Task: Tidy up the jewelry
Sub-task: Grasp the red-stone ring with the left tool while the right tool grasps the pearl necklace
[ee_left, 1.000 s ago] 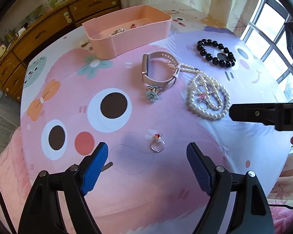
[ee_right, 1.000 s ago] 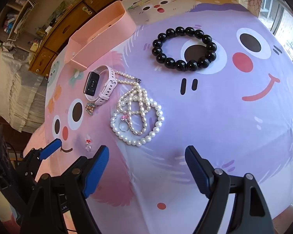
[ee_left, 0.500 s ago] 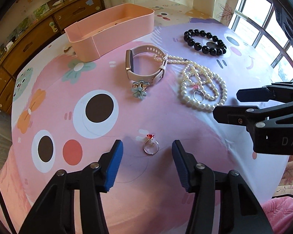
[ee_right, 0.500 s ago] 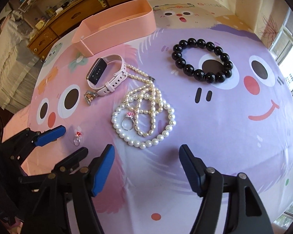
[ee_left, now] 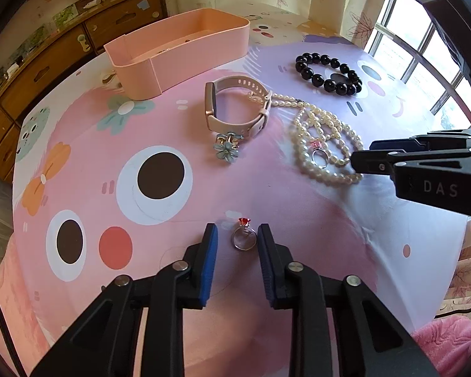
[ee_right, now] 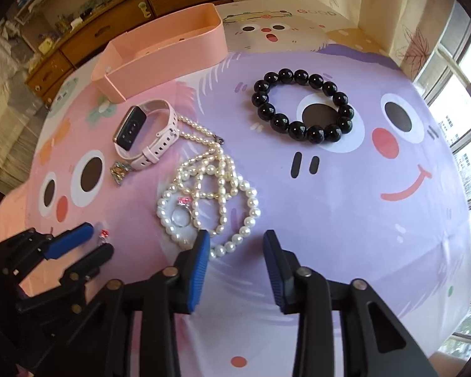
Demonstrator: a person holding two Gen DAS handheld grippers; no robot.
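Observation:
A silver ring with a red stone (ee_left: 244, 235) lies on the cartoon tablecloth between the fingertips of my left gripper (ee_left: 237, 236), which is narrowly open around it without gripping. My right gripper (ee_right: 236, 243) is open just in front of the pearl necklace (ee_right: 208, 194); its left finger overlaps the pearls' near edge. A second ring with a pink stone (ee_right: 181, 215) lies on the pearls. A pink watch (ee_left: 235, 106), a flower charm (ee_left: 226, 150) and a black bead bracelet (ee_left: 328, 73) lie further back. The pink tray (ee_left: 185, 53) stands at the far side.
The tablecloth (ee_left: 172, 213) covers a round table that drops away at the near and right edges. A wooden sideboard (ee_left: 47, 62) stands behind on the left and a window (ee_left: 424, 47) on the right. The right gripper's body (ee_left: 424, 166) reaches in from the right.
My left gripper has moved forward and narrowed until its fingers flank the red-stone ring. My right gripper has moved toward the pearl necklace and narrowed its fingers.

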